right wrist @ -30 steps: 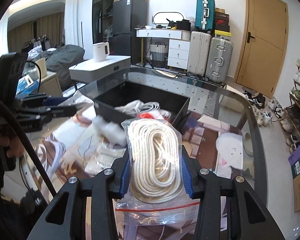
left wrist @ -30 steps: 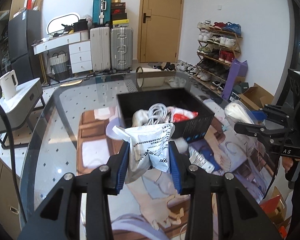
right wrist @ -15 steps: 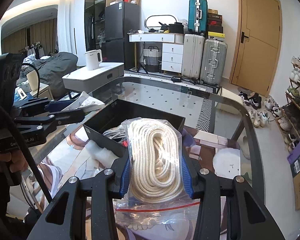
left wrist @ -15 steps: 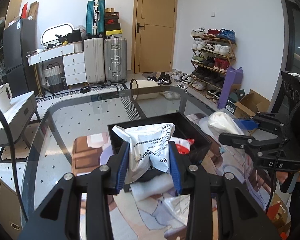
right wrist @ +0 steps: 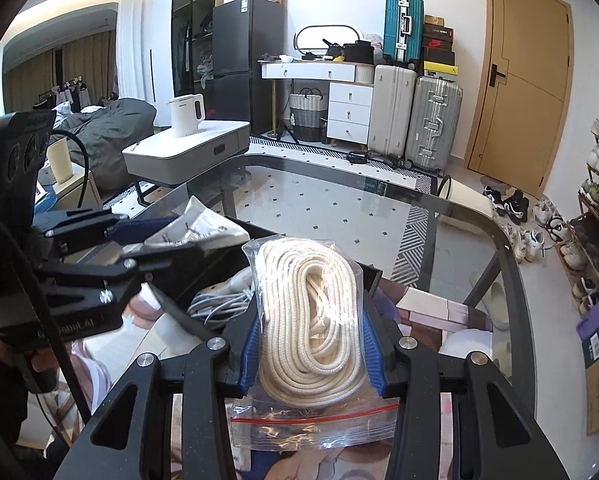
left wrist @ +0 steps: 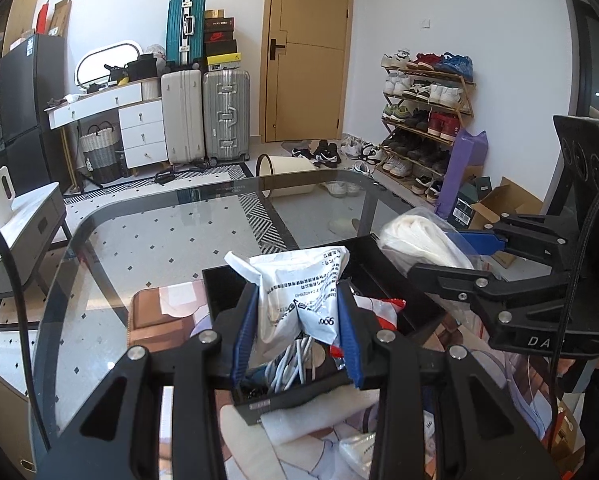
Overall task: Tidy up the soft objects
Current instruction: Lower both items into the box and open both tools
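Left gripper jaws clamped on a white printed pouch, held over the black box on the table. Right gripper jaws clamped on bagged rope, near the box rim. White cables already inside; both bags undeposited, more packets lie loose.

Box on table, cables inside; left tool with packet over box, right tool with rope bag beside.
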